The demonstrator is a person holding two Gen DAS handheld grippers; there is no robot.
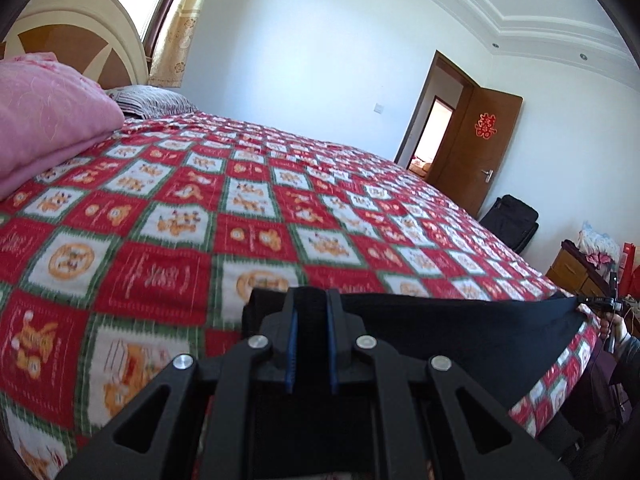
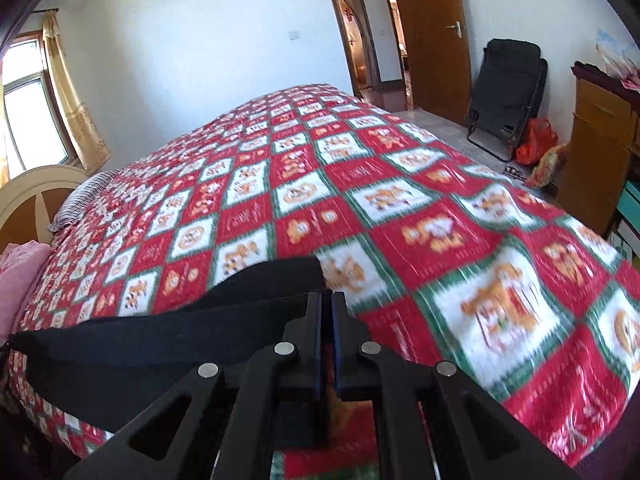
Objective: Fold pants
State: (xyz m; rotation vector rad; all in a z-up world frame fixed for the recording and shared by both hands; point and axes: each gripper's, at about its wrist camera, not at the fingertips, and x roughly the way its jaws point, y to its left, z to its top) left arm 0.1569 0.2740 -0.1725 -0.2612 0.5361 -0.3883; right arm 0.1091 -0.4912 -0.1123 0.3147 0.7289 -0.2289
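Observation:
The black pants (image 1: 460,332) hang stretched between my two grippers above the near edge of the bed. My left gripper (image 1: 311,300) is shut on one end of the black fabric, which fills the gap between its blue pads. In the left wrist view the cloth runs right to the other gripper (image 1: 600,303), small at the far right. My right gripper (image 2: 326,300) is shut on the other end of the pants (image 2: 160,336), which stretch away to the left. The part of the pants below the grippers is hidden.
The bed has a red, white and green checkered cover (image 1: 200,216). A folded pink blanket (image 1: 48,112) and a striped pillow (image 1: 156,100) lie by the headboard. A black folding chair (image 2: 508,92), a wooden cabinet (image 2: 596,148) and an open door (image 2: 432,36) stand beyond the bed.

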